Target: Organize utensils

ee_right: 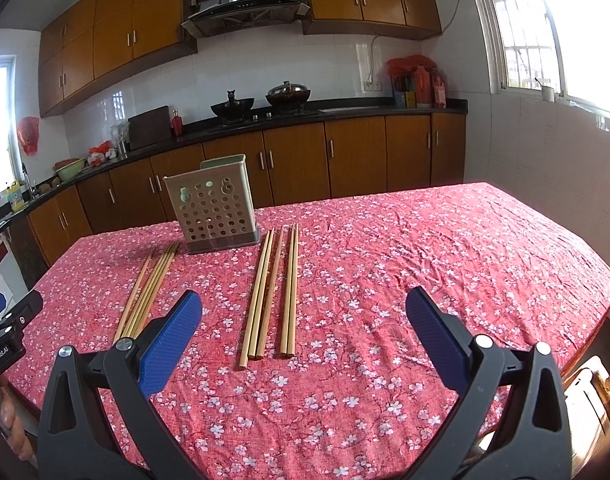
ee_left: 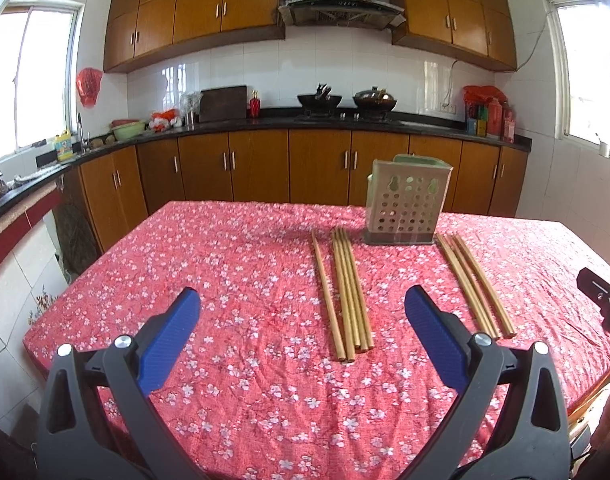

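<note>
The left gripper stood wide open, its blue pads far apart, holding nothing and touching nothing. It hung above the table, which was covered in a red flowered cloth. Ahead of it, nearer its right finger, lay a bundle of chopsticks pointing away from it; one stick lay just apart on the bundle's left side. Past the right finger lay a second bundle of chopsticks. The perforated holder stood upright beyond both bundles, between their far ends.

The right gripper was spread just as wide, empty, and clear of the cloth. Between its fingers, toward the left one, lay the second bundle, split into a group of three and a close pair. The first bundle lay past its left finger, partly hidden by that finger's pad. The holder stood farther ahead and left.

To the right of the right gripper the cloth lay bare out to the table's edge. Bare cloth also stretched left of the left gripper.

Both tools pointed forward and slightly downward across the table. The other gripper showed at each view's edge, and fingers of a hand showed at the lower left of the right view.
</note>
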`<state>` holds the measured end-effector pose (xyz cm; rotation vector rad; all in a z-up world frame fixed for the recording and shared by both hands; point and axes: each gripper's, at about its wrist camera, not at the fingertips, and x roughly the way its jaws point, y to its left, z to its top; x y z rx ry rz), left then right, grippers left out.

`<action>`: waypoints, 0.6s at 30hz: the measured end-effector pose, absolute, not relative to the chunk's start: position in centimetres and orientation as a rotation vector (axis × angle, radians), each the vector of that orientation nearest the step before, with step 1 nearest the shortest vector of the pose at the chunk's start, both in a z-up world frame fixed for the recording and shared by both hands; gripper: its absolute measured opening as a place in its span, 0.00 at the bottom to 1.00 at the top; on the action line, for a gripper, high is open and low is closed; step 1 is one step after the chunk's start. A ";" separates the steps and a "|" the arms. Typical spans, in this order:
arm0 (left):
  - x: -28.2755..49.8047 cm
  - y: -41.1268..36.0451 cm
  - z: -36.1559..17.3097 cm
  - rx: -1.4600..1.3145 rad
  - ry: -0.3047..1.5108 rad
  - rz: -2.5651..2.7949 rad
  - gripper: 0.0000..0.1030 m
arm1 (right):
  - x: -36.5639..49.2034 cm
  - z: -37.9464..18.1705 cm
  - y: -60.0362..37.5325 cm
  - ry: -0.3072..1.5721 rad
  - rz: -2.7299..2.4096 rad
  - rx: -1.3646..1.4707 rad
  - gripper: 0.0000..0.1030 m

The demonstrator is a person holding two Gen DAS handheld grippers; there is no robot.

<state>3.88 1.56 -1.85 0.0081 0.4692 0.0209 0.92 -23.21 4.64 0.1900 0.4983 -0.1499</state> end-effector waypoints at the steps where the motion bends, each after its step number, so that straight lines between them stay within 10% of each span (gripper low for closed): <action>1: 4.3 1.7 -2.1 0.007 0.484 0.027 0.96 | 1.5 4.4 -23.5 0.517 -0.147 0.198 0.94; 12: 10.7 3.7 -5.2 -0.025 0.643 0.046 0.83 | 9.7 -0.7 -25.4 0.814 -0.110 0.230 0.36; 18: 13.3 3.7 -6.2 -0.020 0.700 0.027 0.69 | 12.6 -2.6 -25.1 0.901 -0.048 0.268 0.23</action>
